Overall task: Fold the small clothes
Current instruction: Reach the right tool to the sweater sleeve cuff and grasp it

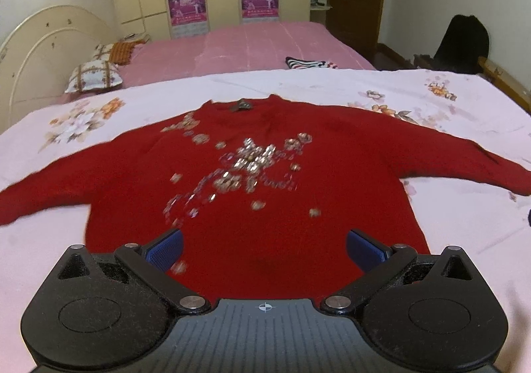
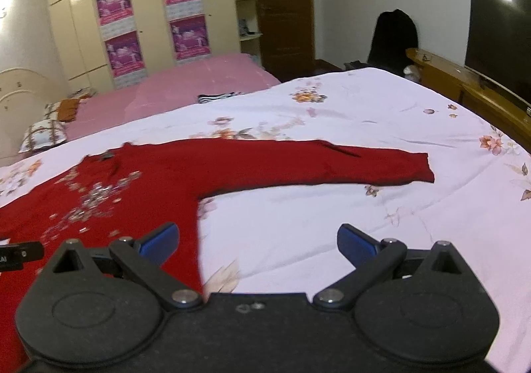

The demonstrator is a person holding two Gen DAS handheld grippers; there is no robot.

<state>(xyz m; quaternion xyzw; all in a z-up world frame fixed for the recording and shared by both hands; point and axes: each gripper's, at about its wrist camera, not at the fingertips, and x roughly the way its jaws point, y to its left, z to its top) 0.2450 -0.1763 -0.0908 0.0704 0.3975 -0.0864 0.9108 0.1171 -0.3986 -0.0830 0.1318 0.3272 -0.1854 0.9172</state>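
Note:
A red sweater [image 1: 259,153] with shiny bead flowers on its chest lies flat and face up on a pale floral bedspread [image 1: 448,227], both sleeves spread out sideways. My left gripper [image 1: 264,248] hovers open over the sweater's lower hem, nothing between its blue pads [image 1: 166,248]. In the right wrist view the sweater [image 2: 139,193] fills the left side and its right sleeve [image 2: 332,163] stretches toward the cuff at the right. My right gripper [image 2: 258,245] is open above the sweater's right side edge and the bedspread [image 2: 365,207], holding nothing.
A pink bed [image 1: 252,44] with patterned pillows [image 1: 93,74] lies beyond, with a striped garment [image 1: 310,63] at its near edge. Cream wardrobes with pink posters [image 2: 149,17] line the far wall. A wooden bench and a dark TV [image 2: 497,31] stand at right.

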